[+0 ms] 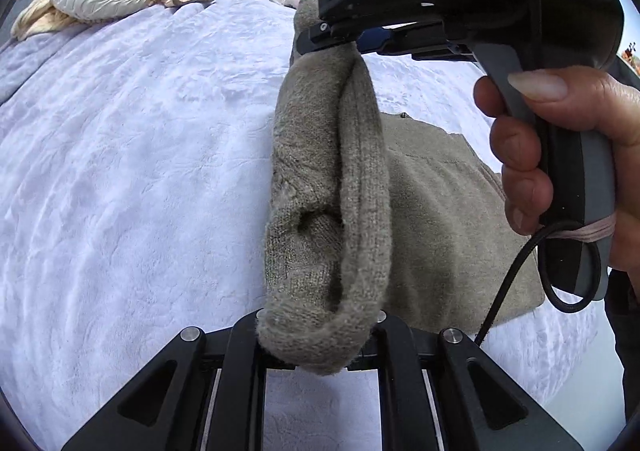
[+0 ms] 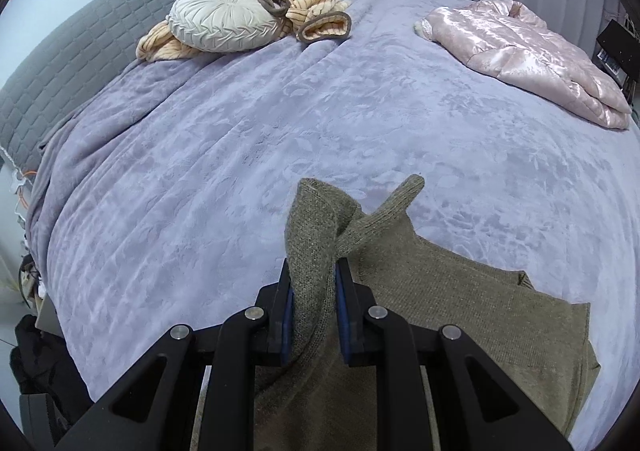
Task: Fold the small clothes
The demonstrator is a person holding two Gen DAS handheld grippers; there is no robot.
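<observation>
An olive-grey knitted sweater [image 2: 460,315] lies on the lilac bedspread [image 2: 240,155]. My right gripper [image 2: 314,291] is shut on a bunched fold of it, with a sleeve end [image 2: 400,199] sticking up past the fingers. In the left wrist view the same fold [image 1: 332,187] hangs as a band between the two grippers, above the sweater's flat part [image 1: 448,219]. My left gripper [image 1: 320,343] is shut on the band's near end. The right gripper [image 1: 332,35], held by a hand, clamps the far end.
A round cream cushion [image 2: 224,17] and a striped peach and brown blanket [image 2: 316,15] lie at the far side by the grey headboard [image 2: 100,35]. A pink quilted jacket [image 2: 532,55] lies at the far right. Curtains hang behind the bed.
</observation>
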